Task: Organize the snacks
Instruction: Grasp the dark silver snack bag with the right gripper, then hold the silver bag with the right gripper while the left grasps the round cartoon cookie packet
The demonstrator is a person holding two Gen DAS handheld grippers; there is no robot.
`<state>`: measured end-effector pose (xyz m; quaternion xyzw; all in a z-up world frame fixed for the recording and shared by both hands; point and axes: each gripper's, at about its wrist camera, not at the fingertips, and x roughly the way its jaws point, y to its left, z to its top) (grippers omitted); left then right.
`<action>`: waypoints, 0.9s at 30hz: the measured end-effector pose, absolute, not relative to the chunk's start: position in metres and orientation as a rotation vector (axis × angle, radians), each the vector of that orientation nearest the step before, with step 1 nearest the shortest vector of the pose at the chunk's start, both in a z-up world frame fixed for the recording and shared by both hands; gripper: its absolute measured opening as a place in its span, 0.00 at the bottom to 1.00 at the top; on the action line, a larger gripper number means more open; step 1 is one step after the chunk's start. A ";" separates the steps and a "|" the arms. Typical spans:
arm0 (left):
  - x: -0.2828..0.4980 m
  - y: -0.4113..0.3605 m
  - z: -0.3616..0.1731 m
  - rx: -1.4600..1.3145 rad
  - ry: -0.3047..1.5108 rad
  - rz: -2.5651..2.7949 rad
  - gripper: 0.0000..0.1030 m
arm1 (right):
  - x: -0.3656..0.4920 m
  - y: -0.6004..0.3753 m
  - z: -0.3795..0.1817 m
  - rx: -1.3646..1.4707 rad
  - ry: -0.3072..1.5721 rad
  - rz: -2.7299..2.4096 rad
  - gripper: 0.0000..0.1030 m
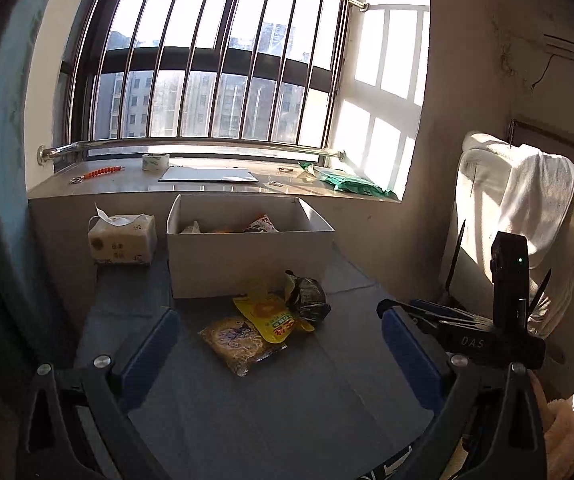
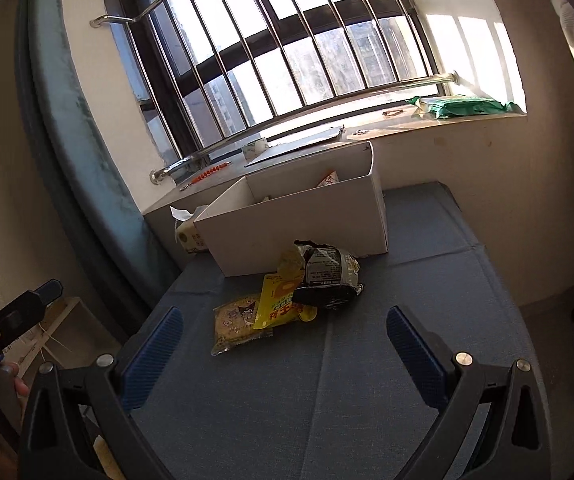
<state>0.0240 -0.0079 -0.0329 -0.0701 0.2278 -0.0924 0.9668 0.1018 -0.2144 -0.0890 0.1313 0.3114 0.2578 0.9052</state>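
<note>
Three snack packets (image 1: 265, 326) lie overlapping just in front of the white box (image 1: 247, 256), which already holds several; both the left gripper (image 1: 281, 344) and right gripper (image 2: 285, 340) hover wide, empty.

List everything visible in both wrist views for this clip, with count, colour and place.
Open white cardboard box: 1, white, far part of the table, a few snack packets inside.
Blue fabric-covered table: 1, blue-grey.
Tan round-cracker packet: 1, tan, before the box, nearest the cameras.
Yellow flat snack pouch: 1, yellow, overlapping the cracker packet.
Crumpled black-and-silver snack bag: 1, right of the pouch.
Cream tissue pack: 1, left of the box.
Clear tape roll: 1, windowsill.
Flat white sheet: 1, windowsill.
Orange beaded string: 1, windowsill, left.
Green plastic package: 1, windowsill, right.
White towel: 1, draped at right.
Left gripper: blue fingers open, empty.
Right gripper: blue fingers open, empty.
</note>
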 end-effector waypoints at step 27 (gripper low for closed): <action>0.054 -0.004 -0.085 -0.059 0.636 -0.273 1.00 | 0.244 -0.177 -0.148 0.184 0.922 0.539 0.45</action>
